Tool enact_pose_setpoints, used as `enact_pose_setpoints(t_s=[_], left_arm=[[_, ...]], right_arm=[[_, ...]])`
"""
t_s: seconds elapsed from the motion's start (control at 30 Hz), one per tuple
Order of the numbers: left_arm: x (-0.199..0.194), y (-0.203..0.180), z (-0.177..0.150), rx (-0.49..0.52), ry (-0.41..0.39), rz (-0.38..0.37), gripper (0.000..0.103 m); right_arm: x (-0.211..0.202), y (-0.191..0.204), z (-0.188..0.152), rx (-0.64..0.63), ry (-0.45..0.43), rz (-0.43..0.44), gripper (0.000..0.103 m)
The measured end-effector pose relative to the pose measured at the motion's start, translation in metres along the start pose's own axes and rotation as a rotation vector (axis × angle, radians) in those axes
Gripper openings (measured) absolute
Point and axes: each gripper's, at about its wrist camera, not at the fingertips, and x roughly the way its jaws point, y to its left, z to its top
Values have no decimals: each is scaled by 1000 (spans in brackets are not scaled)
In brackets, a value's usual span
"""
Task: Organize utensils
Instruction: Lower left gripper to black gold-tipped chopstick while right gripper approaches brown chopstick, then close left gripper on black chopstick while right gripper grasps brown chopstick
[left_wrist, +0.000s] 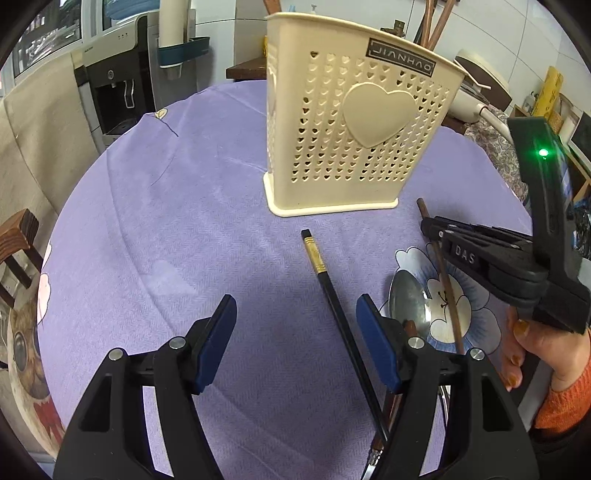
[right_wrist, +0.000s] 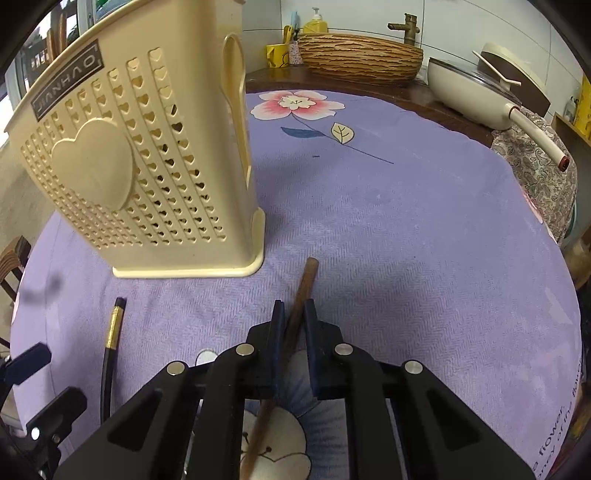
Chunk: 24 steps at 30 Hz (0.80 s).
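Note:
A cream perforated utensil holder (left_wrist: 354, 136) with a heart on its side stands upright on the purple tablecloth (left_wrist: 184, 221); it also shows in the right wrist view (right_wrist: 147, 166). A black chopstick with a gold band (left_wrist: 332, 295) lies in front of it, also seen in the right wrist view (right_wrist: 112, 332). My left gripper (left_wrist: 295, 332) is open and empty, just left of the black chopstick. My right gripper (right_wrist: 294, 314) is closed around a brown wooden chopstick (right_wrist: 301, 295), which lies low over the cloth; it shows in the left wrist view (left_wrist: 443, 273). A metal spoon (left_wrist: 408, 299) lies beside it.
A wooden basin (right_wrist: 360, 55), a brass tap (right_wrist: 406, 27) and a cream pan with a lid (right_wrist: 476, 92) stand behind the table. A water dispenser (left_wrist: 114, 85) and a wooden chair (left_wrist: 18, 240) are at the left.

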Motion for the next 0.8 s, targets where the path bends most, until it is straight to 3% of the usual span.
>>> enact_pose_setpoints(t_s=[0.17,0.37,0.43,0.6,0.8], left_arm=[[15,-5,9,5,29,-7,63],[33,-4,18,-12,73,-13,46],[35,-7,19,6,70,-3,41],[39,-16,21,39,68,19,38],[40,-19,23,42,69,24,22]], right_arm=[[-4,-3,-6,-7,8,16,10],[-4,-3,-8,-5,0,17,10],[-5,-3,-9,-3,-2,18,10],[-5,-3,-9,-3,-2,17,10],[-6,-2,-10,-8,-5,9,10]])
